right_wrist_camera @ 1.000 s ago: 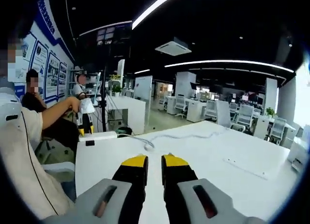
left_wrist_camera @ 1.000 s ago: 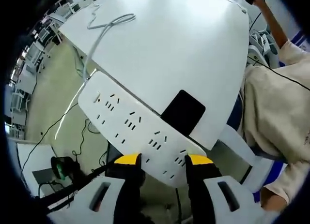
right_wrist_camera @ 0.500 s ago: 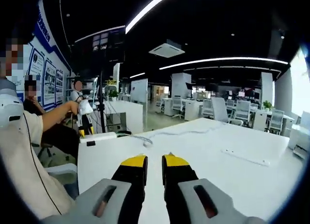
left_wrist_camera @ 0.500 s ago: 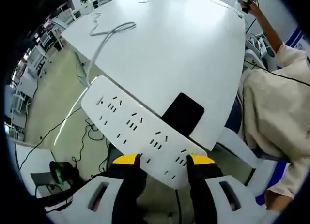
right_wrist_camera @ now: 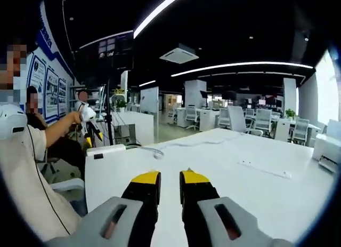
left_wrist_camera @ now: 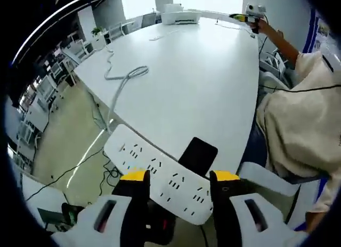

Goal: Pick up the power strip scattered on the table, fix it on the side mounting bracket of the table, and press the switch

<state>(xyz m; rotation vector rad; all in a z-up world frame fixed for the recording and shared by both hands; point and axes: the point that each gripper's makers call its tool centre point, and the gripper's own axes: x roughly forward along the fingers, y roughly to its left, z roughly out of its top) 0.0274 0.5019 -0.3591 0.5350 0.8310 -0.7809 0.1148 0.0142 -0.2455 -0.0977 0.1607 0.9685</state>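
In the left gripper view, the left gripper (left_wrist_camera: 180, 176) grasped the white strip (left_wrist_camera: 162, 178) between its yellow-tipped jaws, one jaw on each long side. The strip ran from 9 o'clock toward 5 o'clock, sockets facing the camera, hanging off the edge of the white table (left_wrist_camera: 202, 81). A black bracket (left_wrist_camera: 198, 155) sat at the table edge, at 1 o'clock from the strip and just beside it. The strip's grey cord (left_wrist_camera: 120, 81) ran from its 10 o'clock end up onto the table and looped there.

In the right gripper view, the right gripper (right_wrist_camera: 169, 177) was clenched on nothing, jaws nearly touching, above the table (right_wrist_camera: 256, 188). At 10 o'clock the strip (right_wrist_camera: 105, 150) lay at the table's far edge, under the left gripper (right_wrist_camera: 88, 134) in the person's hand (right_wrist_camera: 80, 115).
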